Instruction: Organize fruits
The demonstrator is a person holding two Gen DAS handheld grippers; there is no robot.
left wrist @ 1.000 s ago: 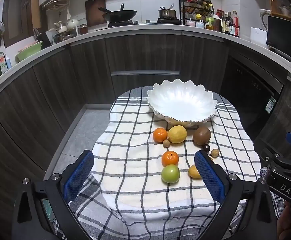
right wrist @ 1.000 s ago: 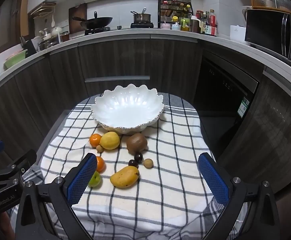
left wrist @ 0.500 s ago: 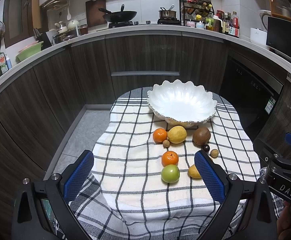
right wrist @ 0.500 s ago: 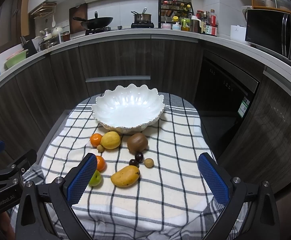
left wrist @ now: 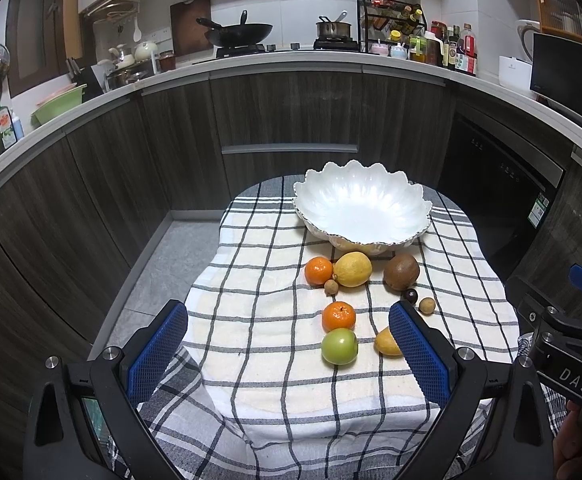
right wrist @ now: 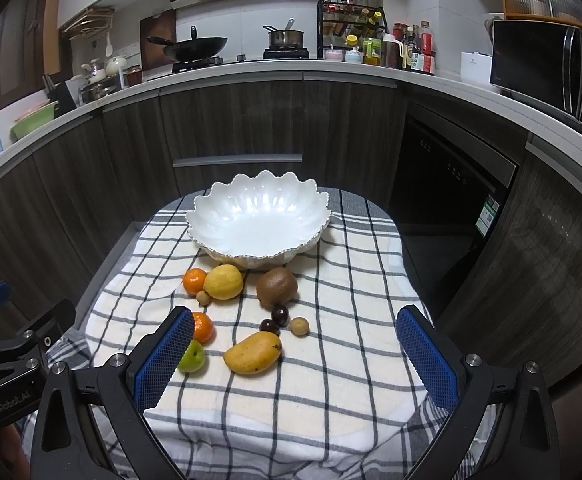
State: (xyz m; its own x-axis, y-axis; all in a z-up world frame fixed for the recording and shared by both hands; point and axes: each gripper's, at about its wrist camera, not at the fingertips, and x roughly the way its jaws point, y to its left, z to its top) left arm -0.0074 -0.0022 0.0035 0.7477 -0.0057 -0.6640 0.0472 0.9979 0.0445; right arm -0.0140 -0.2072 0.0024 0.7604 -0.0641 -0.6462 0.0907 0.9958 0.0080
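Note:
An empty white scalloped bowl (left wrist: 361, 212) (right wrist: 259, 222) stands at the far end of a checked cloth. In front of it lie a lemon (left wrist: 352, 269) (right wrist: 224, 281), a kiwi (left wrist: 401, 271) (right wrist: 277, 286), two mandarins (left wrist: 318, 270) (left wrist: 338, 316), a green apple (left wrist: 339, 346) (right wrist: 192, 357), a mango (right wrist: 253, 351) (left wrist: 387, 343), two dark small fruits (right wrist: 280, 314) and two tan longans (right wrist: 299, 326). My left gripper (left wrist: 289, 350) is open and empty, near the cloth's front. My right gripper (right wrist: 295, 354) is open and empty, just behind the mango.
The small table (right wrist: 355, 288) stands on a grey floor, ringed by dark cabinets (left wrist: 291, 120). A dishwasher (right wrist: 447, 184) is to the right. The counter holds a wok (left wrist: 237, 34), a pot and a spice rack. The other gripper's body shows at each view's edge.
Both grippers have eased slightly forward toward the fruit; the bowl and fruit sit a touch lower in both views. Nothing on the cloth has moved.

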